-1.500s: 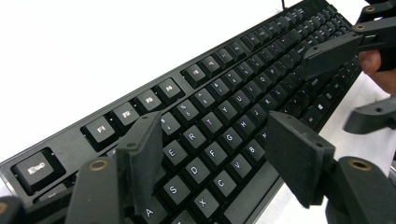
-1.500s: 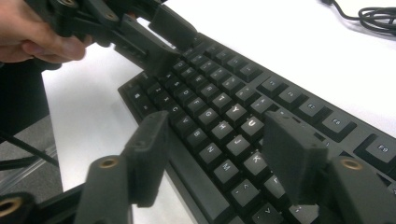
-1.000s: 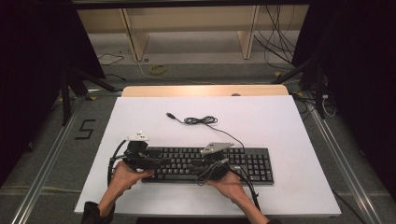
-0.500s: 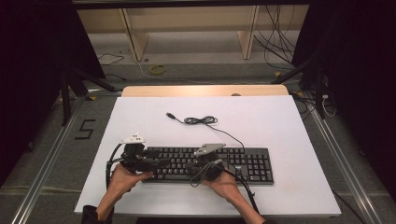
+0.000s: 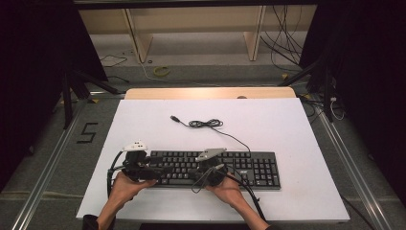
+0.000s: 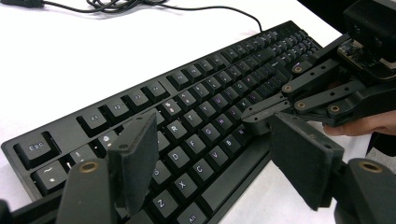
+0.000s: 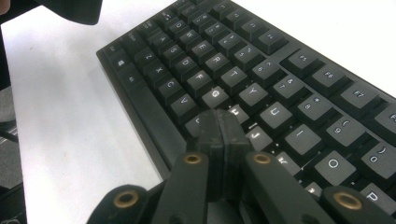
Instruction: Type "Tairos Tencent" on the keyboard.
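Right gripper point(image 7: 223, 122) has just snapped its jaws together, nothing between them, tips pressed on the keyboard point(image 5: 249, 167) near the counter's front edge, while left gripper point(image 6: 212, 158) hovers apart.

Keyboard point(image 7: 280, 93) cut off by the top, right and bottom edges in the right gripper view; key under the closed right gripper point(image 7: 223, 128) tip covered, legend unreadable. Keyboard's near left corner lost behind the left gripper point(image 6: 215, 154) pads in the left gripper view; cable point(image 6: 140, 5) clipped at the top edge. Key legends too small to read from the high view. Forearms cropped at its bottom edge.
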